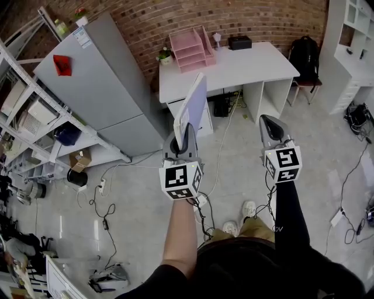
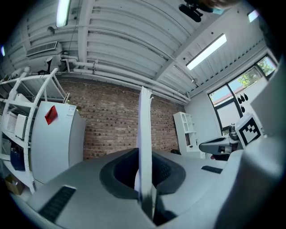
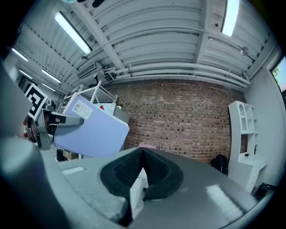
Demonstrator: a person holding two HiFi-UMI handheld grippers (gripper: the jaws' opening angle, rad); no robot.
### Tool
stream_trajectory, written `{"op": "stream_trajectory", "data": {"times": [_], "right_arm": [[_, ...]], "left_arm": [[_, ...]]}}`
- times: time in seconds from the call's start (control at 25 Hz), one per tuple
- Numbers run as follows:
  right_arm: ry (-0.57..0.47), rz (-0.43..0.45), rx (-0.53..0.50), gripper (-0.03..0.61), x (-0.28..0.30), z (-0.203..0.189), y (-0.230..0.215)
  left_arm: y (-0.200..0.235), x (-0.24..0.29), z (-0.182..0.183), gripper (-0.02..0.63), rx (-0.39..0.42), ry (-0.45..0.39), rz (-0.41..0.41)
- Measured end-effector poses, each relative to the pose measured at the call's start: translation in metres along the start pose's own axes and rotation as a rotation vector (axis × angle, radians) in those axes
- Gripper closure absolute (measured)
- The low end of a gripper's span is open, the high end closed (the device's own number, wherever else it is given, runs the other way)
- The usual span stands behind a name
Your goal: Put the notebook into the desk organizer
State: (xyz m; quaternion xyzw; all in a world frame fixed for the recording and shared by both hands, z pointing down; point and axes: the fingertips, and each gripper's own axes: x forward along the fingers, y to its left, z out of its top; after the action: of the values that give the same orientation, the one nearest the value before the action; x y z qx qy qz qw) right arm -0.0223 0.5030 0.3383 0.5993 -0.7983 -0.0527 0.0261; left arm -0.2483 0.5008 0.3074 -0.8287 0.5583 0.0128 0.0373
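Notebook (image 1: 191,105) in transit: the left hand-held gripper (image 1: 182,139) was clenched on the lower edge of the pale lilac notebook. It stood upright above the jaws, edge-on to that gripper's own camera, over bare floor well short of the table (image 1: 251,64). The right hand-held gripper (image 1: 267,124), alongside and nearer the table's right end, had its jaws pressed together on nothing.

Judged from its thin profile and the way it stood without sagging, the notebook looked light and fairly stiff. Its smooth cover could slide in so narrow a pinch. A hold set deep on the edge seemed safest, with the free gripper available to steady an upper corner. Which edge carried the spine could not be told for certain.

Beyond, the white table stood against a brick wall (image 1: 245,17). The pink desk organizer (image 1: 191,49) sat at the table's left rear corner, with a small potted plant (image 1: 165,55) just left of it. A black box (image 1: 239,42) lay further right along the table's back edge. The organizer's stacked trays appeared to open toward the table's front, so the notebook would probably need tipping flat before going in. A grey cabinet (image 1: 99,82) stood left of the table.
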Motion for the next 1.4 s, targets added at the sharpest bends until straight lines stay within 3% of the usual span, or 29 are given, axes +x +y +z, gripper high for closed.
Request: {"op": "stream_trajectory", "data": {"times": [0.56,1.12,1.4], "right_arm": [[-0.002,0.054,0.051,0.579,0.07,-0.016,-0.032],[0.006,0.11,0.058,0.579,0.19,-0.036,-0.111],[-0.004,0.116,0.051,0.578,0.227,-0.041,-0.143]], "left_arm": [[0.008,0.077,-0.011,0.578,-0.008,0.006,0.01],[0.006,0.213,-0.017,0.578,-0.003,0.004,0.025],[0.005,0.255,-0.024,0.578,-0.004,0.007,0.049]]}}
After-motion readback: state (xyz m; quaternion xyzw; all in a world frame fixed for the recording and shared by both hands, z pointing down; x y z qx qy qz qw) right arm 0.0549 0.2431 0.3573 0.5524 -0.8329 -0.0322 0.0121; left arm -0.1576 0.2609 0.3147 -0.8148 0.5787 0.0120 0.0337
